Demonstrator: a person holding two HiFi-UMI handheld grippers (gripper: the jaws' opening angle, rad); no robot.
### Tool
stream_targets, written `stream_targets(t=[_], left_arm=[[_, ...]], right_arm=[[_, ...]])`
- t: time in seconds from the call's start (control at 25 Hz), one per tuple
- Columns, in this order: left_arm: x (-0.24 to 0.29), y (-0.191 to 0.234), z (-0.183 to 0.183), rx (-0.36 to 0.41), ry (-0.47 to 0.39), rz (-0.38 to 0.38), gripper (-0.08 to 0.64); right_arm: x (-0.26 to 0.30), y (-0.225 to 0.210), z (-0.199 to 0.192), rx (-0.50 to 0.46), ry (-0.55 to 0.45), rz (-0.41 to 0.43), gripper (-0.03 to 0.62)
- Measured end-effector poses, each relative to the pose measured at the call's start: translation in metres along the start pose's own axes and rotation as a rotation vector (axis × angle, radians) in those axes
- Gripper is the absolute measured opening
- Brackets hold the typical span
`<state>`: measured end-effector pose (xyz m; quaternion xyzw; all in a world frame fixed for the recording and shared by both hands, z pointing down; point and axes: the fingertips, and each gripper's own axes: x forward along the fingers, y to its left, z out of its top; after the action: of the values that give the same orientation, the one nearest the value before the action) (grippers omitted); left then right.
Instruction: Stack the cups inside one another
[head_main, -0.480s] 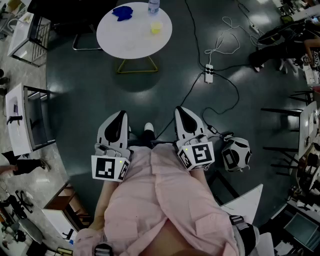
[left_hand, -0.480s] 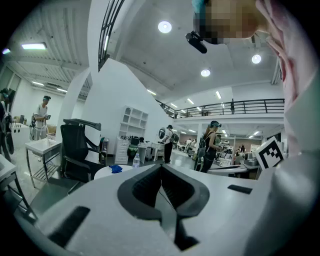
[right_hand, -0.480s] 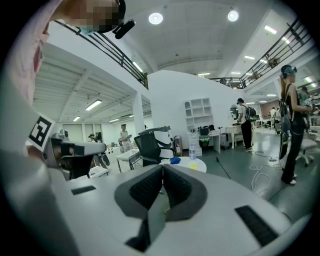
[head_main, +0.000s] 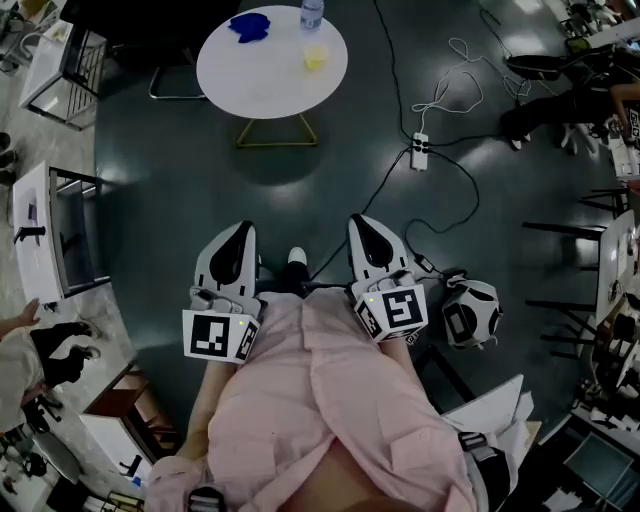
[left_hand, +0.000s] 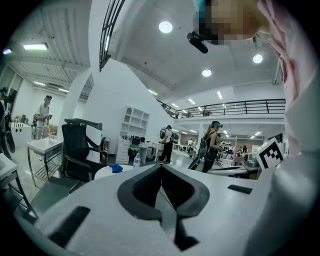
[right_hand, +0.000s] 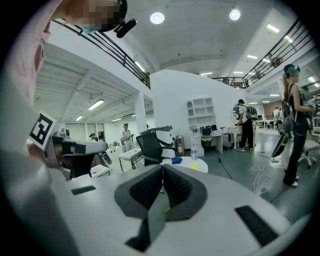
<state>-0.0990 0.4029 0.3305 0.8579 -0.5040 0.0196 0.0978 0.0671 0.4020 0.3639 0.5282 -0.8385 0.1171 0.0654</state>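
Head view: left gripper and right gripper side by side, held just in front of a pink shirt, both pointing away from the body over dark floor. Well ahead of both, a round white table, more in line with the left gripper than with the right. On it, a yellow cup toward the right side, with a blue thing and a bottle at the far edge. All well apart from either gripper. Ahead and to the right of the right gripper, a power strip on the floor.

Left gripper view: left gripper clenched, pads meeting in a thin line, empty. Far ahead and a little left of the tips, the round white table, carrying the blue thing and the bottle. Yellow cup not made out here. Further left, a black chair.

Right gripper view: right gripper likewise closed tight, pad against pad, gripping nothing. Well ahead, slightly right of the tips, the round white table with the blue thing, the bottle and the yellow cup. Behind and left of the table, the black chair.
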Motion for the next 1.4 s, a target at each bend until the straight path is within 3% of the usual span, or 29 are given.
stream_targets(t=[0.52, 0.84, 1.16, 1.4], left_arm=[[0.003, -0.011, -0.013, -0.042, 0.016, 0.026, 0.018], [0.006, -0.007, -0.019, -0.075, 0.035, 0.015, 0.018], [0.017, 0.032, -0.020, -0.143, 0.041, -0.014, 0.018], [0.045, 0.061, 0.002, -0.134, 0.041, -0.072, 0.018]], right_arm=[[-0.005, -0.012, 0.002, 0.046, -0.047, 0.019, 0.032], [0.004, -0.006, -0.004, 0.054, -0.002, 0.029, 0.032], [0.036, 0.012, -0.004, 0.025, 0.037, 0.005, 0.032], [0.075, 0.020, 0.015, 0.030, 0.033, -0.017, 0.032]])
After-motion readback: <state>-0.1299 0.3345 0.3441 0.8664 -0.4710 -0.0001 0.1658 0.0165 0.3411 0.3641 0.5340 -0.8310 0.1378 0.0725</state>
